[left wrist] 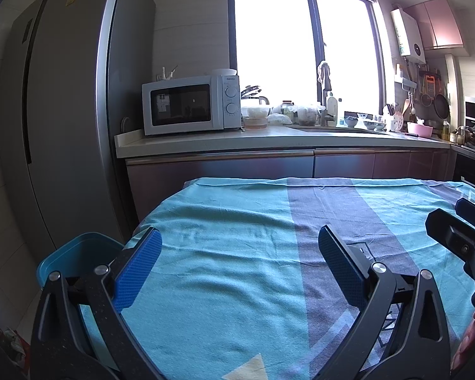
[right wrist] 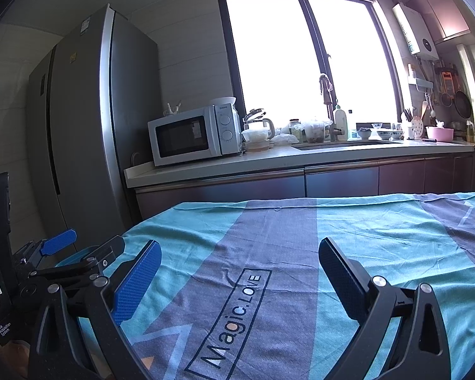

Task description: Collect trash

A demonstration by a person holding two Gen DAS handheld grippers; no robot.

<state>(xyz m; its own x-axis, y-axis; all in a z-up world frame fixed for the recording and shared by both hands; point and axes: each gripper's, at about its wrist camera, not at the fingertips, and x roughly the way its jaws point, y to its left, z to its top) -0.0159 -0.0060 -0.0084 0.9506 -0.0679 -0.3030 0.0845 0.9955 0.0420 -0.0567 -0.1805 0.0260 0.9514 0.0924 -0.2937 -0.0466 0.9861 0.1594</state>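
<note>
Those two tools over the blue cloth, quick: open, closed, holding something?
Left tool: open, holding nothing.
Right tool: open, holding nothing.

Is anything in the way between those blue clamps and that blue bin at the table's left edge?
Nothing visible blocks it. The left gripper hangs open over the bare cloth, with the blue bin just beyond its left finger, off the table's edge. The right gripper is open too. No trash shows on the cloth.

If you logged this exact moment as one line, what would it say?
left claw: open, empty | right claw: open, empty | both over cloth | bin: left of table | trash: none seen
</note>
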